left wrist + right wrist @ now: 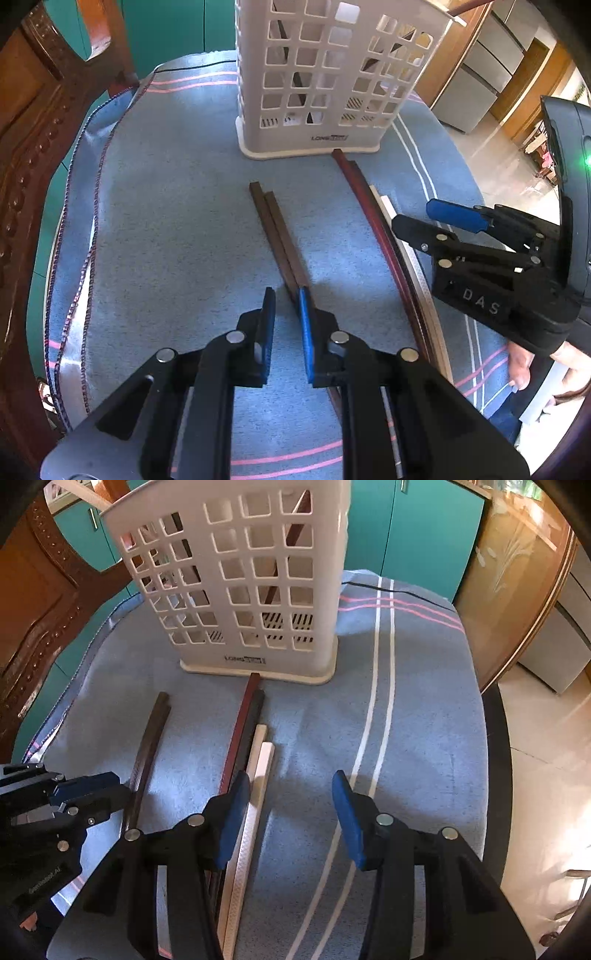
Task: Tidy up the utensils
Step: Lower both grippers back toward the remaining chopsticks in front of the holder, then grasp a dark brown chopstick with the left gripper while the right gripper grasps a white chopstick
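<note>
Left gripper point(286, 306) nearly closed on nothing, tilted steeply down over the cloth point(424, 709), one pad just beside the dark pair point(280, 243) of chopsticks; could nudge the pair apart or pinch cloth if lowered off-line. Further right, red-brown pair point(240, 734) and white pair point(255, 786) flat in front of the holder point(236, 576), which already has sticks inside. Right gripper point(291, 812) half open and empty, angled steeply down with the white pair beside its left pad rather than between; likely to catch only one stick or roll both aside.
</note>
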{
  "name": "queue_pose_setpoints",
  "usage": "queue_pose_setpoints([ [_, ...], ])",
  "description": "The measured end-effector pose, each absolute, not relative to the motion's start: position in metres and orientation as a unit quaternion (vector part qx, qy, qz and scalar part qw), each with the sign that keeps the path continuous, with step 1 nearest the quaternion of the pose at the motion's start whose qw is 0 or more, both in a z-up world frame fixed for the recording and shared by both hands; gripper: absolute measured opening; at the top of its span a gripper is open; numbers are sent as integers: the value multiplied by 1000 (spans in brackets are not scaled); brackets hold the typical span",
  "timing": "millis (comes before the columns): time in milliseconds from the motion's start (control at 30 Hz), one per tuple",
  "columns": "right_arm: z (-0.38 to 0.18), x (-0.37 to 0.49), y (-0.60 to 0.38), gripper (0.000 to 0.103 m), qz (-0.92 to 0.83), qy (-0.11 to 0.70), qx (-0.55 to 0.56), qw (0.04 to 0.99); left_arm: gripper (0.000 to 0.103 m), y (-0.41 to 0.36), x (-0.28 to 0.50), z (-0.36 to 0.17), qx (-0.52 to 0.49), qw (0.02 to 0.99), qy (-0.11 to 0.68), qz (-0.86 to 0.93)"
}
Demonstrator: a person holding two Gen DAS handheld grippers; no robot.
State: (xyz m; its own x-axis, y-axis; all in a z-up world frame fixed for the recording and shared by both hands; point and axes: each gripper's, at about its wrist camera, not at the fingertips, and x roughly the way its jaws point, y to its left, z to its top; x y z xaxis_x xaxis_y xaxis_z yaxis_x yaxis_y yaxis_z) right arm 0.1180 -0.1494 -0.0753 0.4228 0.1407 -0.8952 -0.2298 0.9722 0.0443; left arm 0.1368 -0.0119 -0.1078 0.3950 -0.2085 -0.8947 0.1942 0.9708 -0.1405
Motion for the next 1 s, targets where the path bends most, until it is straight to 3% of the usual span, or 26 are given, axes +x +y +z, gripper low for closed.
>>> queue_pose_setpoints([
  [133, -76, 120, -156, 50, 95, 536, -37, 838, 15, -11, 135, -107, -1, 837, 534, -120],
  [333, -83, 120, -150, 52, 95, 534, -74, 837, 25, -6, 136, -106, 2, 840, 532, -107],
  [500, -86, 117, -144, 52, 91, 533, -76, 838, 25, -13, 135, -106, 21, 847, 522, -97],
  [600, -86, 117, -145, 53, 90, 533, -75, 838, 35, -10, 137, -106, 23, 848, 524, -80],
  [900, -87, 122, -147, 54, 87, 532, -80, 838, 31, -5, 135, -103, -12, 849, 518, -103],
  [1000, -87, 119, -144, 46, 93, 531, -78, 839, 31, -17, 135, -106, -7, 844, 523, -121],
])
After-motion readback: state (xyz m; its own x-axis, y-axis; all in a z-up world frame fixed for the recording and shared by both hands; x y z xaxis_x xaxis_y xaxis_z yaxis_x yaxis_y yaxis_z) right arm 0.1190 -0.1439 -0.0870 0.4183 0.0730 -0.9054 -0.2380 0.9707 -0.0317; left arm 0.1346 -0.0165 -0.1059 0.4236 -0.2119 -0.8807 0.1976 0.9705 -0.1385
